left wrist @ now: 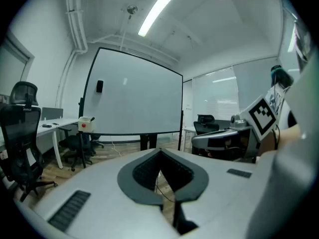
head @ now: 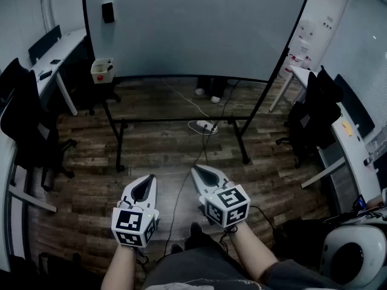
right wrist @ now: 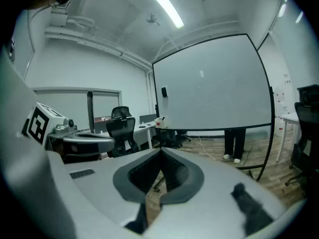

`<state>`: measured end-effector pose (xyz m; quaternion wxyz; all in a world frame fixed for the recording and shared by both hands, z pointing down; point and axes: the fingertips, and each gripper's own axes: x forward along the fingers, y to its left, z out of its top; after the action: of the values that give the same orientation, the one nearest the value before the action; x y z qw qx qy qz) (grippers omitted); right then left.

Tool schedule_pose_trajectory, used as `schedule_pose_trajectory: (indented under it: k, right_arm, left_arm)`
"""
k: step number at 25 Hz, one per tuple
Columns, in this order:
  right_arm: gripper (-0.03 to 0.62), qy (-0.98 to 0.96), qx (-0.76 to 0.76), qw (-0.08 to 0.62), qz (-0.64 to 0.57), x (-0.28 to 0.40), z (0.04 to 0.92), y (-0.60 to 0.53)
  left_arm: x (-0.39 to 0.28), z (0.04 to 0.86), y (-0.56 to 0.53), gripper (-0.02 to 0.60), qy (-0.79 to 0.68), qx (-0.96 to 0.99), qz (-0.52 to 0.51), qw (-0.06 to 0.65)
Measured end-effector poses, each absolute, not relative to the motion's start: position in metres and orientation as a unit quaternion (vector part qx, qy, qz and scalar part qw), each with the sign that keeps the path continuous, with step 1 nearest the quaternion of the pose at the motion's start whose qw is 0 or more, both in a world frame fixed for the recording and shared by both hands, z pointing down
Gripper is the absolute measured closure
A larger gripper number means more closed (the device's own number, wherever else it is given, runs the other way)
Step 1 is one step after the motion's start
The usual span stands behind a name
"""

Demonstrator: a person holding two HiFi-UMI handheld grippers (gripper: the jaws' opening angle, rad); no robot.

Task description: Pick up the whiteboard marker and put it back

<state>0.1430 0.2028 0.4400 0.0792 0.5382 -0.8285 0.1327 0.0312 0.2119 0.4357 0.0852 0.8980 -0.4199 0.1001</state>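
A large whiteboard (head: 199,23) on a black wheeled stand fills the far side of the head view. A small black block (head: 107,12) sticks to its upper left. A white box (head: 101,70) with a red item hangs at the tray's left end. I cannot make out a marker in any view. My left gripper (head: 147,179) and right gripper (head: 195,169) are held low, close to the person's body and well short of the board. In both gripper views, the left gripper (left wrist: 159,151) and right gripper (right wrist: 160,150) have jaws that meet at the tips with nothing between them.
A power strip (head: 204,125) with a cable lies on the wooden floor under the board. Someone's shoes (head: 208,95) show behind the stand. Black office chairs (head: 27,125) (head: 314,113) and desks line both sides. A white round machine (head: 354,252) sits at lower right.
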Motion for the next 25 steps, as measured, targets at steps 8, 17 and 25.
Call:
schedule_pose_trajectory:
  k: [8, 17, 25]
  right_arm:
    - [0.572, -0.838, 0.521, 0.091, 0.131, 0.136, 0.448, 0.210]
    - [0.571, -0.826, 0.547, 0.065, 0.116, 0.127, 0.435, 0.202]
    - [0.570, -0.819, 0.561, 0.045, 0.116, 0.127, 0.428, 0.198]
  left_arm:
    - [0.028, 0.436, 0.213, 0.569, -0.425, 0.896, 0.092, 0.090]
    - [0.010, 0.433, 0.214, 0.568, -0.439, 0.888, 0.081, 0.104]
    - [0.005, 0.434, 0.213, 0.568, -0.438, 0.890, 0.075, 0.104]
